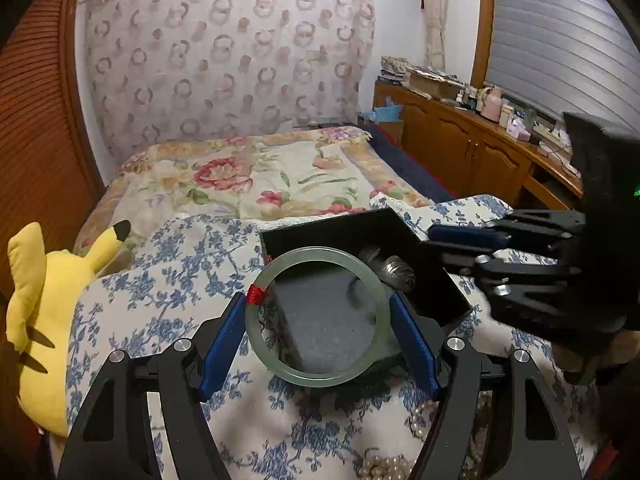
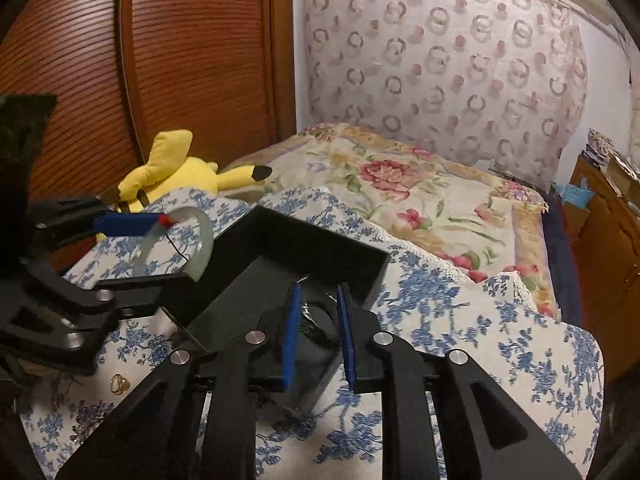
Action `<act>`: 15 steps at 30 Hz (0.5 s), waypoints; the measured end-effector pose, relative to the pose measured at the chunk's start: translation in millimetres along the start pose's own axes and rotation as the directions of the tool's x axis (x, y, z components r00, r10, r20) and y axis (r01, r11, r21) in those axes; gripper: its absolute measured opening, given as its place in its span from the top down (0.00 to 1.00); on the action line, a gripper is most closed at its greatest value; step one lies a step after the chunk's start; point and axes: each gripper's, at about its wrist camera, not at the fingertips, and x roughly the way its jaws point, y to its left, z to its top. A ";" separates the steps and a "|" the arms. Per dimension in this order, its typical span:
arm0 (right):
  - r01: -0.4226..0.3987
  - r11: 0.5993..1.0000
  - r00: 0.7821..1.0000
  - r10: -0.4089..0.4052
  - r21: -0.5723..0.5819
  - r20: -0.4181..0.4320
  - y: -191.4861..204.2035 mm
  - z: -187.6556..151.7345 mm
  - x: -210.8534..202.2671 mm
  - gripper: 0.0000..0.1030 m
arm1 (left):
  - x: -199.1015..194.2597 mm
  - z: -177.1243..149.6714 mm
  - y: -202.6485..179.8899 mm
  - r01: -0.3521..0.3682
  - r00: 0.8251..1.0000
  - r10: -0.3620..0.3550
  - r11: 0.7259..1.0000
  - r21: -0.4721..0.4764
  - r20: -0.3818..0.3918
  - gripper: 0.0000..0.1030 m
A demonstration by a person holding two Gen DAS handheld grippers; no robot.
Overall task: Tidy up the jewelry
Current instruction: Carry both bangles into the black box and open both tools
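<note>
My left gripper [image 1: 318, 300] is shut on a pale green jade bangle [image 1: 276, 364] with a red thread wrap, holding it just above the near edge of an open black jewelry box [image 1: 344, 226]; the bangle also shows in the right wrist view [image 2: 202, 248]. Silver bracelets [image 1: 394, 270] lie in the box's far right corner. My right gripper [image 2: 318, 290] is slightly open and empty, its tips over the box [image 2: 320, 246] above a dark silvery bracelet [image 2: 316, 322]. It shows at the right of the left wrist view [image 1: 460, 236].
The box sits on a blue-flowered cloth [image 1: 168, 280] on a bed. Pearl strands [image 1: 384, 468] lie on the cloth near me. A gold ring [image 2: 119, 383] lies by the left gripper. A yellow plush toy [image 1: 36, 320] is at the left.
</note>
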 end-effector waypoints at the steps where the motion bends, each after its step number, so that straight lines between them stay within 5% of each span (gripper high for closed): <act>1: 0.008 1.000 1.000 -0.008 0.001 0.001 -2.4 -0.2 -2.3 0.80 | 2.8 1.4 -1.2 0.001 1.000 -0.001 1.000 0.003 -0.004 0.33; 15: 0.073 0.997 0.997 -0.073 0.036 0.004 -25.1 -19.1 -29.6 0.80 | 32.5 14.2 -19.6 0.015 0.999 -0.013 0.999 0.051 -0.040 0.33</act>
